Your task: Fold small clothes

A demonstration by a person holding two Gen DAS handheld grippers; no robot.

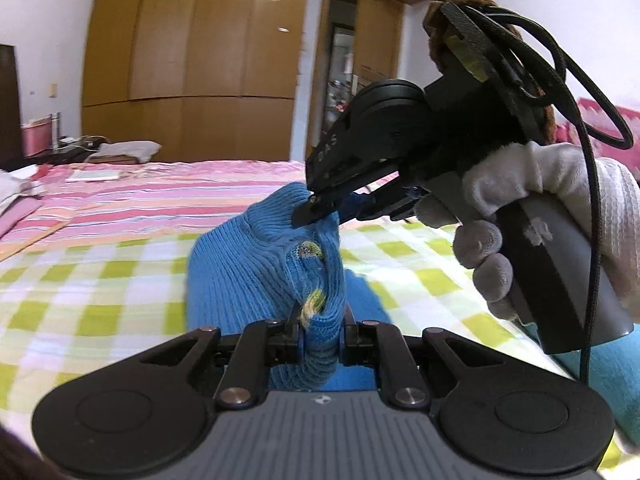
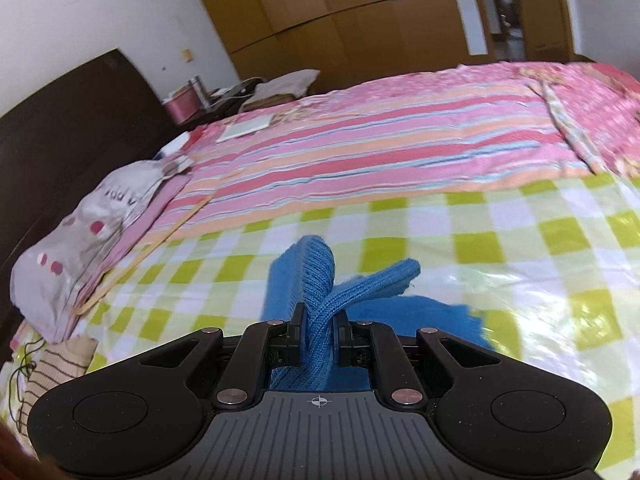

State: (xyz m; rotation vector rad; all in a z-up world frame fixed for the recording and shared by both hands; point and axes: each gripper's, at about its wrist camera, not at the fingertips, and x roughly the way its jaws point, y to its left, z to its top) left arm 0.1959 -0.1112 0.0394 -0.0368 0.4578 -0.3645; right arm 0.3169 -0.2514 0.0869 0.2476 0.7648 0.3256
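Note:
A small blue knit garment (image 1: pixel 240 264) hangs bunched above the green-checked sheet (image 1: pixel 80 280), held at two places. In the left wrist view my left gripper (image 1: pixel 320 322) is shut on a fold of it that has yellow stitching. Beyond it my right gripper (image 1: pixel 310 210), held by a white-gloved hand (image 1: pixel 540 184), pinches the garment's upper edge. In the right wrist view my right gripper (image 2: pixel 320 318) is shut on a ribbed blue strip (image 2: pixel 316 268). The rest of the garment (image 2: pixel 432 312) trails onto the sheet below.
A pink striped bedspread (image 2: pixel 400 152) covers the far half of the bed. A grey pillow (image 2: pixel 100 216) and dark headboard (image 2: pixel 60 128) stand at the left, and a striped beige cloth (image 2: pixel 52 364) lies at the near left. A black cable (image 1: pixel 592 200) hangs from the right gripper. A wooden wardrobe (image 1: pixel 192 40) stands behind.

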